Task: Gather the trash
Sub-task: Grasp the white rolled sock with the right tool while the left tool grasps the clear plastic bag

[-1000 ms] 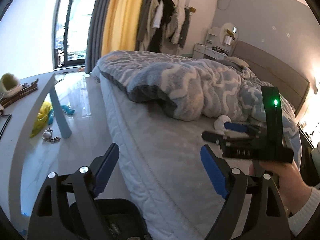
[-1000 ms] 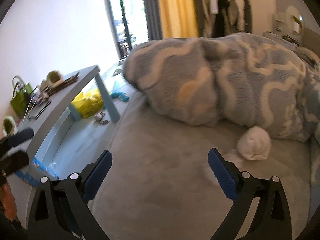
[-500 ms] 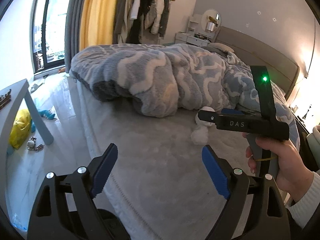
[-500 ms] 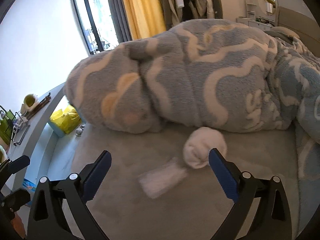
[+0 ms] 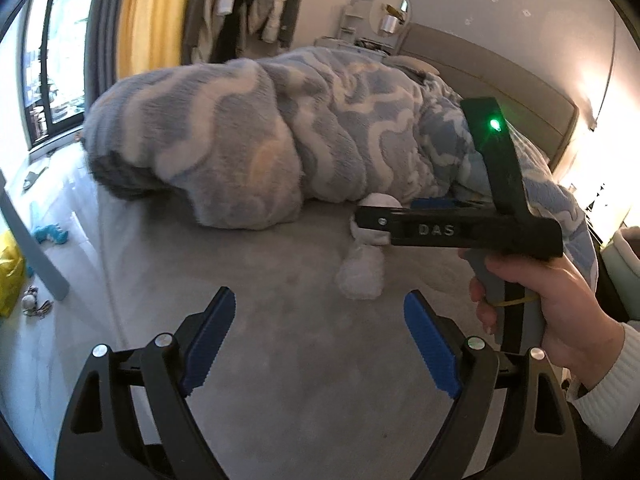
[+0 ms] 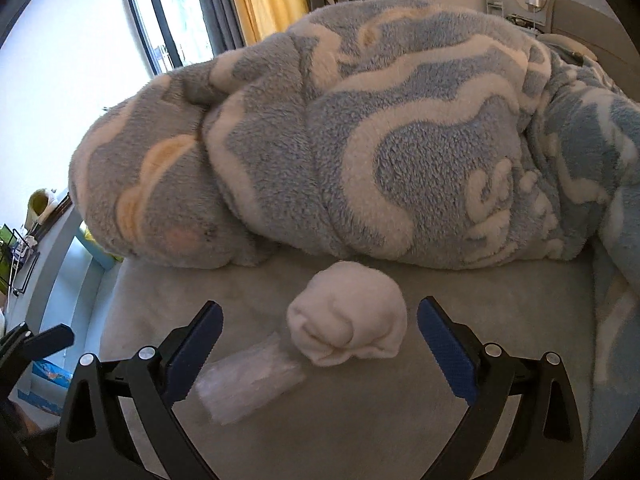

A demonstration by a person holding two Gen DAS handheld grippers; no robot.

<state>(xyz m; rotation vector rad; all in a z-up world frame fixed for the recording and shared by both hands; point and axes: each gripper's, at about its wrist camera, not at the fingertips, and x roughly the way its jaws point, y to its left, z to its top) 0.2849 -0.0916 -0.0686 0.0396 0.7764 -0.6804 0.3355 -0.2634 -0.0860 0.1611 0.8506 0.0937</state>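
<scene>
A crumpled clear plastic wrapper [image 6: 250, 380] lies on the grey bed sheet [image 6: 360, 432], beside a rolled white sock [image 6: 348, 316]. My right gripper [image 6: 320, 348] is open and empty, just above the sheet; the sock sits between its blue fingertips and the wrapper lies by the left one. In the left wrist view the wrapper [image 5: 360, 276] and the sock [image 5: 374, 216] lie ahead, the sock partly hidden by the right gripper [image 5: 376, 222]. My left gripper [image 5: 320, 340] is open and empty, held over the sheet short of the wrapper.
A bunched blue-and-white fleece blanket [image 6: 380, 140] fills the bed right behind the sock. A grey table [image 5: 32, 248] stands left of the bed, with a yellow bag [image 5: 8, 276] and small toys on the floor. The headboard [image 5: 500, 92] is at the far right.
Both grippers have moved forward over the bed toward the sock and wrapper. The right gripper has closed in until the sock sits between its fingertips. Both stayed open.
</scene>
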